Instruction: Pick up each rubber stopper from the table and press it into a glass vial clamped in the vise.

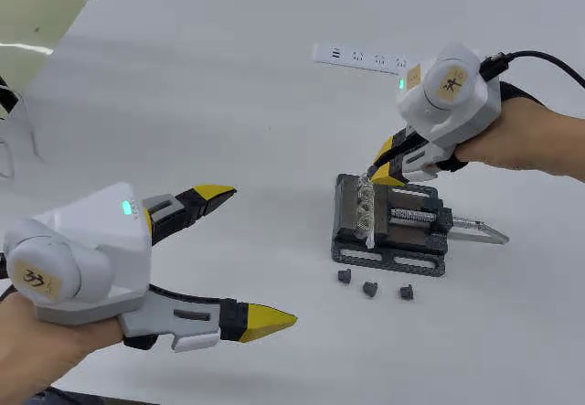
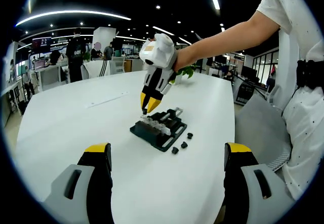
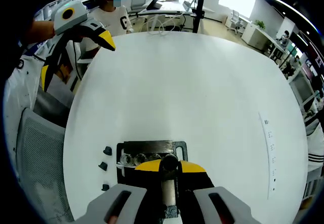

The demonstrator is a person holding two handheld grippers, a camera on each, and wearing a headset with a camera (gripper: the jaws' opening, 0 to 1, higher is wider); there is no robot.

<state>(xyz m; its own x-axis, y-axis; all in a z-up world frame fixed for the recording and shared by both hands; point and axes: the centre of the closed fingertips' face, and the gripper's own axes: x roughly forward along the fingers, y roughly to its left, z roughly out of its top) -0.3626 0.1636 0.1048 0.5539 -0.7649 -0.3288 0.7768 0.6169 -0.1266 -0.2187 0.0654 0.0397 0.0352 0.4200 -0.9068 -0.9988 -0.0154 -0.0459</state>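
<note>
Beside the vise (image 1: 388, 257) lie three stoppers (image 1: 370, 288); right tool (image 1: 373, 173) pinches a fourth stopper (image 3: 169, 164).

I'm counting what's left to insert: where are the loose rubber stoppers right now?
In the head view, three loose stoppers lie in a row on the table, just on the person's side of the vise.

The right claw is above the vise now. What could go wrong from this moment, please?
1. The right claw seems to grip a dark stopper just above the glass vials in the vise. Pressed off-centre, it could slip out or chip the glass.
2. The vials stand close together, so the claw tips might strike a neighbour.
3. Three loose stoppers lie beside the vise base; a sweeping move could scatter them.
</note>
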